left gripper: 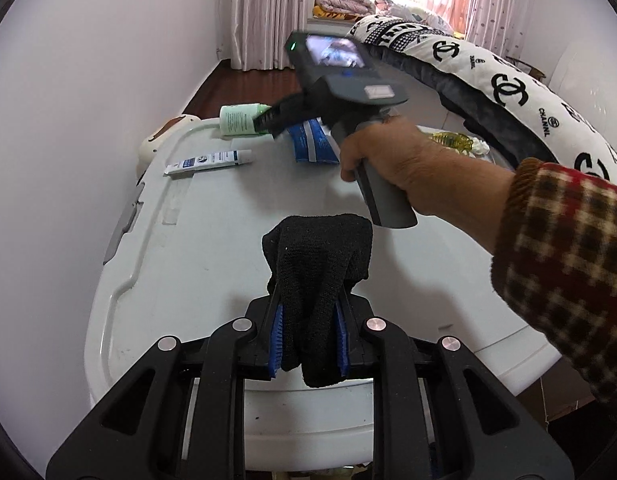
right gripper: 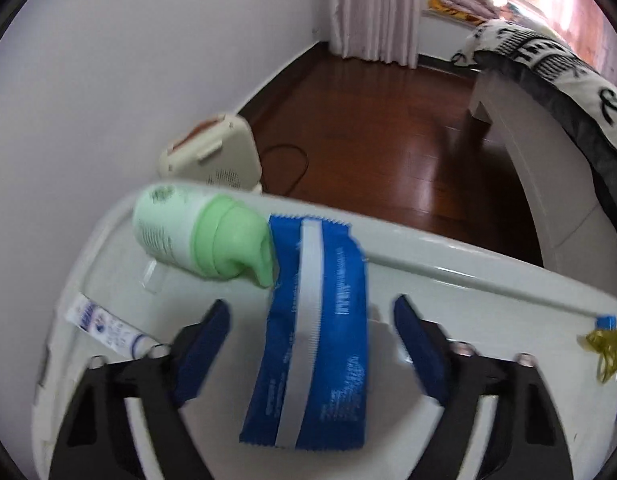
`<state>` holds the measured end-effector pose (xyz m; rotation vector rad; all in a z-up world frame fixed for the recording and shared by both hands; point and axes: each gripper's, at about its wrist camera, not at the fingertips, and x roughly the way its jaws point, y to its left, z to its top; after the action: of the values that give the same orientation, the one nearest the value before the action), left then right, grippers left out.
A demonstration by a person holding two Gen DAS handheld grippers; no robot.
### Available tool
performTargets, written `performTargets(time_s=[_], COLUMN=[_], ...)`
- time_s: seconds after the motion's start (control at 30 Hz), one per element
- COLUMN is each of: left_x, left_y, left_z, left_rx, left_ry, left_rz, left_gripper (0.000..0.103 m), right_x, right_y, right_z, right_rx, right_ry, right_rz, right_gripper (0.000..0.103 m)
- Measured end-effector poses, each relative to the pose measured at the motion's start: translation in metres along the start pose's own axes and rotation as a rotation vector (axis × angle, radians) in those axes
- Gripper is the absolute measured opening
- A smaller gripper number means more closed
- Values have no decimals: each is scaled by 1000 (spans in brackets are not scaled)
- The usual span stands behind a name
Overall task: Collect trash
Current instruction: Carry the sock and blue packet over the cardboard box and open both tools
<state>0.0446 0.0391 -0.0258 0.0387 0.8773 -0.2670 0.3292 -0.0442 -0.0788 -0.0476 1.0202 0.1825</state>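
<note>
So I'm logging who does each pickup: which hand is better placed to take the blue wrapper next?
The right. Its tool is open with the blue wrapper lying between its fingers on the white lid. The left tool is farther back and shut on a black cloth.

A cream heater (right gripper: pixel 212 152) stands on the wooden floor (right gripper: pixel 372 128) by pink curtains (left gripper: pixel 264 8) and a logo-printed blanket (left gripper: pixel 508 80).

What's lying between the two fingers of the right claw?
A flat blue plastic wrapper with a white stripe lies on the white plastic lid between the open right claw's fingers, seen in the right wrist view.
</note>
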Motion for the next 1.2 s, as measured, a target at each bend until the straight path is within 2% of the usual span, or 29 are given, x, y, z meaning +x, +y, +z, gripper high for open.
performTargets(time_s=[0.03,0.07,0.17,0.37,0.57,0.73,0.83,0.93,1.0,1.07,1.1,1.17,1.2], left_x=[-1,-2,-1,-1,-4,-28,-49,-65,-69,-68,-67,-67,-69], left_y=[1,2,1,-6,-16,-33,-45,-58,-67,-73,-77,-82,-84], left_z=[1,1,2,0,-6,-33,-66,-118,-152,-177,-187,-195,-196], left_rx=[-3,-9,-10,15,41,99,116,112,120,119,120,109,105], left_ry=[-2,-4,-4,-3,3,2,17,93,168,223,254,283,283], left_rz=[1,1,10,26,25,18,1,-31,-40,-22,-14,-18,-9], left_gripper=[20,20,20,20,20,20,20,21,24,29,39,48,55], right_x=[1,-2,-10,-53,-131,-212,-255,-276,-280,-273,-265,-254,-251], right_y=[3,5,2,-17,-42,-44,-40,-35,-30,-23,-22,-20,-21], right_z=[-2,-4,-13,-46,-101,-189,-263,-336,-370,-411,-427,-447,-451], right_rx=[-25,-39,-25,11,54,34,26,71,79,91,97,95,95], right_ry=[3,-15,-20,-54,-98,-102,-74,-4,41,102,142,189,203], right_rz=[-23,-12,-13,24,66,89,124,182,191,193,186,134,109], right_gripper=[60,46,37,34,34,34,34,35,35,36,37,59,64])
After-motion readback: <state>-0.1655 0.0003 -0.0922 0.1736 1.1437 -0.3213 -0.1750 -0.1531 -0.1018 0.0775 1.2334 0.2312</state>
